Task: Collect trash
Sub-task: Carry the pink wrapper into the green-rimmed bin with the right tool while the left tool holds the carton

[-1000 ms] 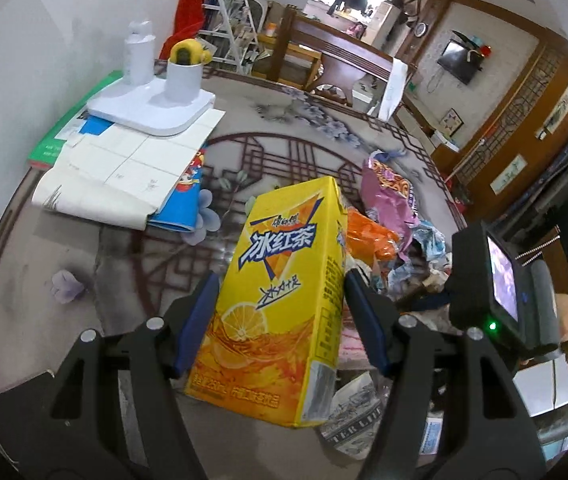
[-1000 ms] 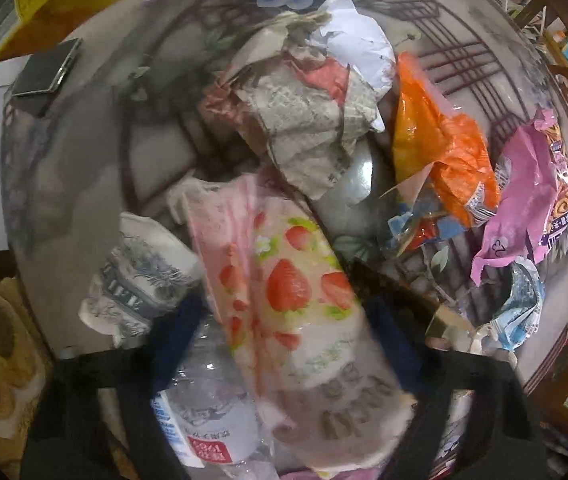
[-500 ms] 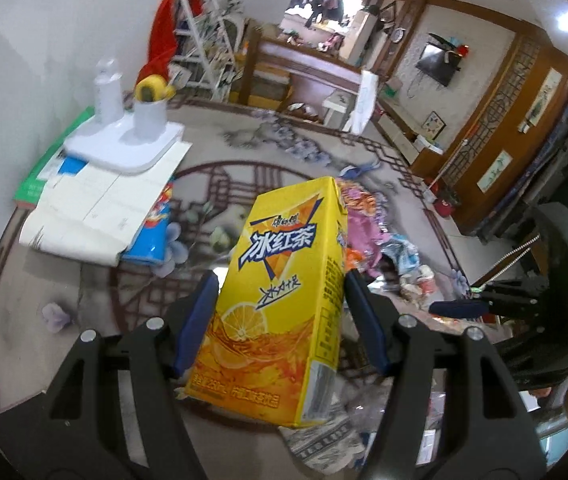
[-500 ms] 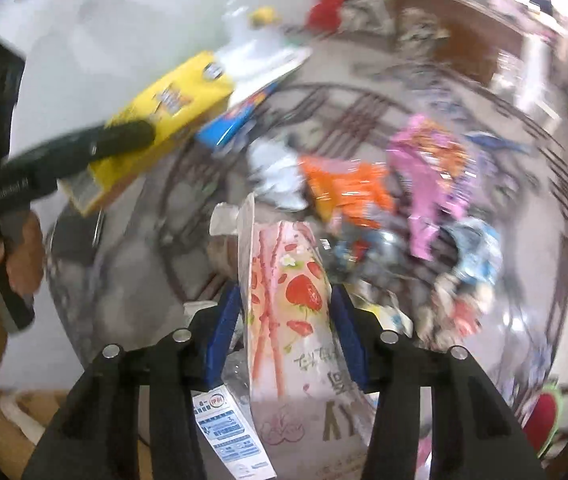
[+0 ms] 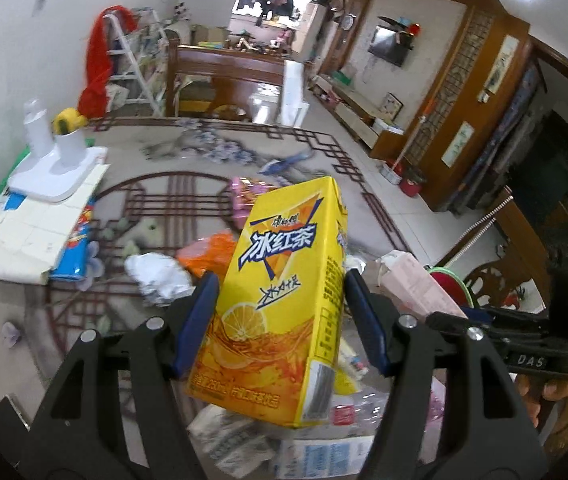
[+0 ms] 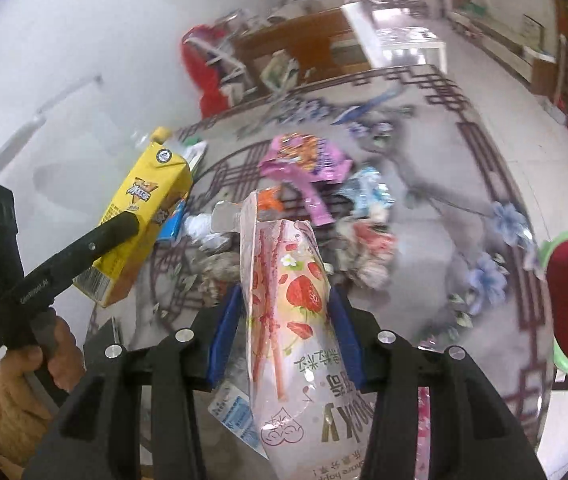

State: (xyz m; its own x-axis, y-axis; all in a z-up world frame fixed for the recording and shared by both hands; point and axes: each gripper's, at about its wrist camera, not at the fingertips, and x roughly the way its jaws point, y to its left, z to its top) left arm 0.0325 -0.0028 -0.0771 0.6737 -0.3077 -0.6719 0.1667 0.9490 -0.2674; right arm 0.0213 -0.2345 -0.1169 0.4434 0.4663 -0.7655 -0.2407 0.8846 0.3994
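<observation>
The left gripper (image 5: 280, 320) is clamping a yellow iced-tea carton (image 5: 280, 292) between its blue pads, holding it upright and slightly tilted above the patterned table (image 5: 156, 200). The right gripper (image 6: 284, 340) is squeezing a pink strawberry snack packet (image 6: 288, 312); its jaws have just been closing and are now standing narrow on the packet, which is sticking up toward twelve o'clock. In the left wrist view the right gripper (image 5: 464, 312) is showing at three o'clock, with the packet (image 5: 416, 288) poking out of it. In the right wrist view the carton (image 6: 144, 216) is sitting at ten o'clock in the left gripper (image 6: 124, 224). Beyond both, a purple wrapper (image 6: 304, 160), an orange wrapper (image 5: 208, 254) and crumpled white foil (image 5: 160, 276) are lying on the table.
</observation>
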